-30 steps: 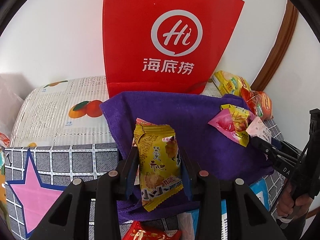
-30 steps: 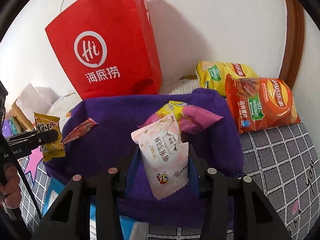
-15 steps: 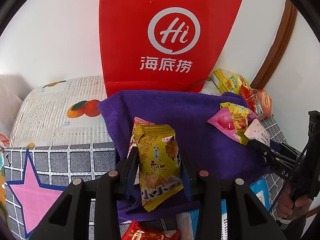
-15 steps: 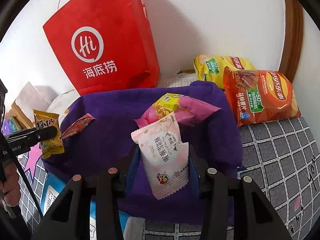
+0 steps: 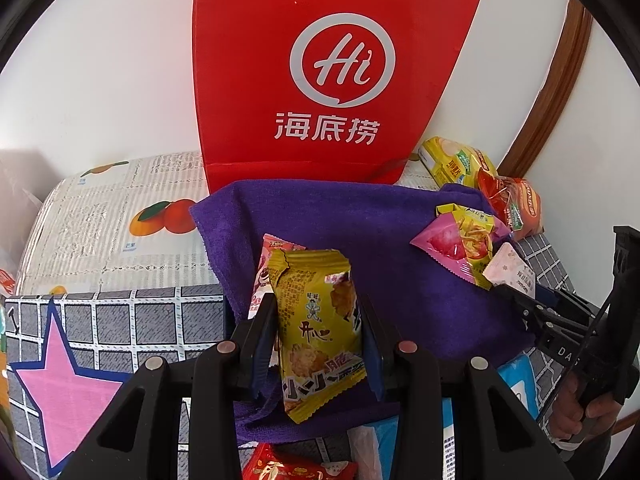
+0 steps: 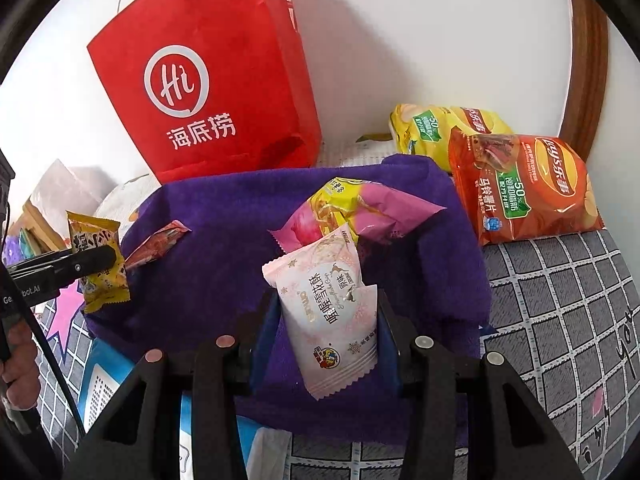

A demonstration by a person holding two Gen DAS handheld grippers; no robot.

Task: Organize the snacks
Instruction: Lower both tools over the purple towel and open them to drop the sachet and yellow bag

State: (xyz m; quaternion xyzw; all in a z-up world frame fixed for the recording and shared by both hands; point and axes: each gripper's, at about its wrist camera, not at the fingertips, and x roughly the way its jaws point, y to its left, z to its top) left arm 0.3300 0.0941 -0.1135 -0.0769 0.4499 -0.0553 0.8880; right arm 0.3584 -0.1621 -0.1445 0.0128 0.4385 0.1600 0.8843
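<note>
My left gripper (image 5: 316, 340) is shut on a yellow snack packet (image 5: 316, 320), held upright over the near left part of a purple towel (image 5: 360, 232). A pink-red packet (image 5: 266, 272) lies just behind it on the towel. My right gripper (image 6: 326, 328) is shut on a pale pink snack packet (image 6: 332, 312) over the towel's near middle (image 6: 224, 280). A pink and yellow packet (image 6: 352, 212) lies on the towel right behind it. In the right wrist view the left gripper (image 6: 100, 260) with its yellow packet (image 6: 98, 256) shows at the left edge.
A red paper bag (image 5: 328, 76) stands against the white wall behind the towel. Two crisp bags, yellow (image 6: 444, 132) and orange (image 6: 524, 188), lie at the back right. A blue and white pack (image 6: 104, 388) pokes out under the towel. A red packet (image 5: 296, 466) lies at the near edge.
Both views have shifted slightly; the bag and towel sit a little higher in the frames. Both packets stay clamped as before.
</note>
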